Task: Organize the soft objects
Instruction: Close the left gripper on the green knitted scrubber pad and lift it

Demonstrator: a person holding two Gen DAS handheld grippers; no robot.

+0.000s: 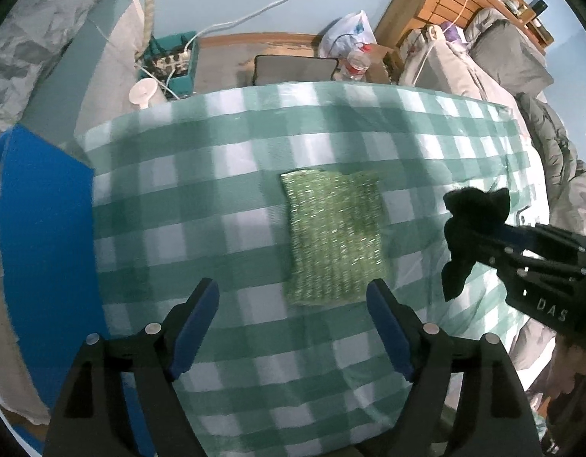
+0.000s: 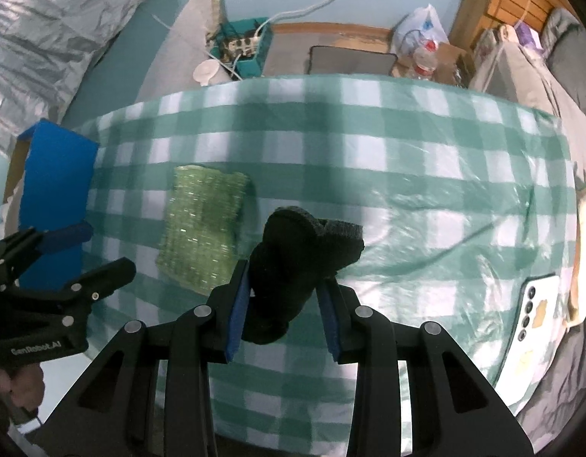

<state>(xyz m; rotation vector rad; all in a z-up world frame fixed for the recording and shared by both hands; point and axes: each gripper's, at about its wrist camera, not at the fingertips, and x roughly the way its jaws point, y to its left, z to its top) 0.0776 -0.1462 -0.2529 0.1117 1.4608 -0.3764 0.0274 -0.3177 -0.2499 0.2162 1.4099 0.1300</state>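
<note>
Left wrist view: left hand-held gripper point(image 1: 293, 327) is hovering over the counter point(image 1: 224, 198) with its blue pads spread wide and nothing between them. The green sparkly cloth point(image 1: 332, 238) is lying flat on the checked cover just ahead of the fingertips, closer to the right-side pad. The right hand-held gripper point(image 1: 479, 243) is coming in from the right side, pinching a black sock point(image 1: 470, 228) that is dangling clear of the counter, off to the right of the green cloth. A blue box point(image 1: 45, 236) is sitting at the left edge, well left of the spread pads. Step in hand, as a guess: one soft item is being carried while the left is lining up on the cloth. Next move likely calls for lowering onto the cloth and closing on an edge, since it is lying thin and flat.

Right wrist view: right hand-held gripper point(image 2: 283, 304) is pinching the black sock point(image 2: 300, 251), its pads pressing on the bunched middle and the toe end sticking forward above the counter point(image 2: 407, 160). The green sparkly cloth point(image 2: 203, 228) is lying ahead and to the left of the pads. The left hand-held gripper point(image 2: 98, 245) is showing at far left, pads apart, in front of the blue box point(image 2: 53, 190). A phone point(image 2: 536, 308) is lying on the cover well to the right. If the box is the drop place, the left tool and the cloth are sitting in that path, so the arms are risking a crossing.
</note>
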